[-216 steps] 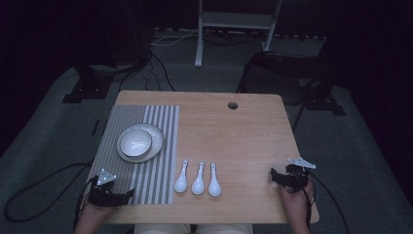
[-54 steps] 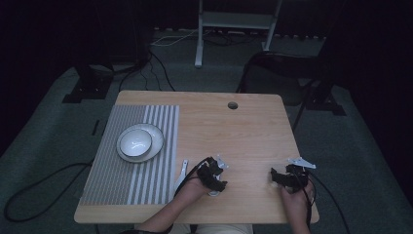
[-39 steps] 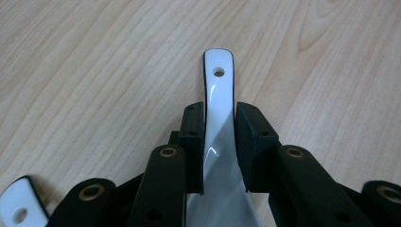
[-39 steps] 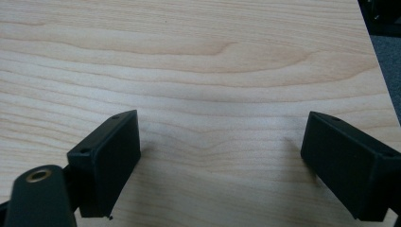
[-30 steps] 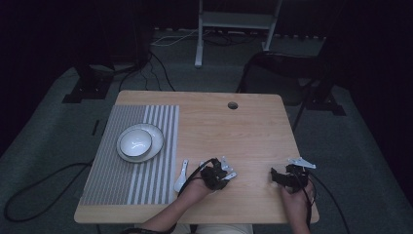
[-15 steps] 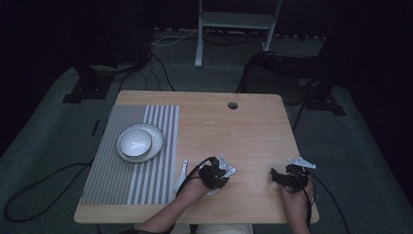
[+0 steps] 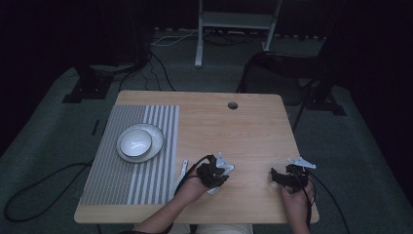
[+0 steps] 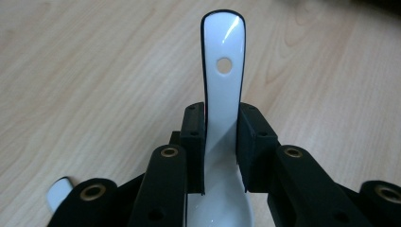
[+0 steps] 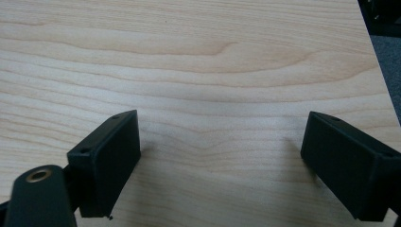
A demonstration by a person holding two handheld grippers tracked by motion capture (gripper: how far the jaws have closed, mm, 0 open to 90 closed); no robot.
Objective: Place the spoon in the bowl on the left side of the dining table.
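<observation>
Left gripper view — left claw [image 8: 221,142] clenched on a spoon [image 8: 224,71], handle toward 12 o'clock; right claw [image 9: 222,156] released over the surface [image 9: 198,61].

You are in a dark recording studio: wooden table [image 7: 243,126] at centre, floor cables [image 7: 34,187] lower left, stand legs [image 7: 199,46] top centre.

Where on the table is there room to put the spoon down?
The bare wood between the striped mat and the table's far right edge, behind both grippers, is free up to the round hole. The mat's near end is bare too. It is crowded around the left gripper, which grips a white spoon beside another spoon.
</observation>
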